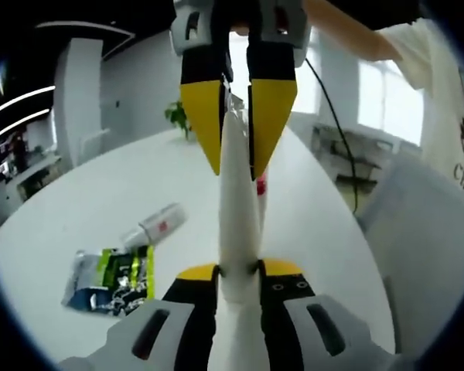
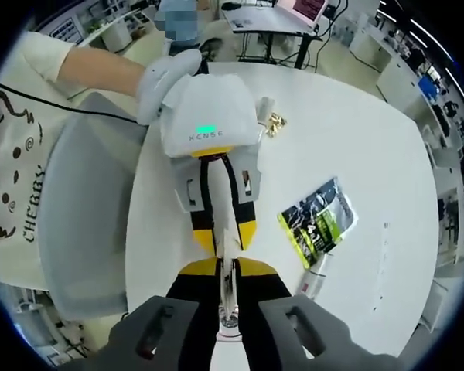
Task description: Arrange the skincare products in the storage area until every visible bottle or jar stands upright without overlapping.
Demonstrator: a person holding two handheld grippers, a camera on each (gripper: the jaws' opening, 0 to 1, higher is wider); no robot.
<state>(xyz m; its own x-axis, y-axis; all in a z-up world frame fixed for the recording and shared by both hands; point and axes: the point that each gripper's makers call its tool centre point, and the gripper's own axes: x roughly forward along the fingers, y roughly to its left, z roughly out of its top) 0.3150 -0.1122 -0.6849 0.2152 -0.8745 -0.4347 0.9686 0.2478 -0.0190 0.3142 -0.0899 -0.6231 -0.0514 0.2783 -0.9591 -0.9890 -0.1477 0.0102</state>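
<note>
Above table (image 1: 77, 209) | both grippers clamp white tube (image 1: 238, 224) | long axis along jaws

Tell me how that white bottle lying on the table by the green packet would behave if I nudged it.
The bottle lies on its side on the smooth white table, so it would probably roll or slide. It looks small and plastic, likely light. The packet right beside it might stop a roll that way. Both grippers, left and right, are occupied with a white tube.
</note>
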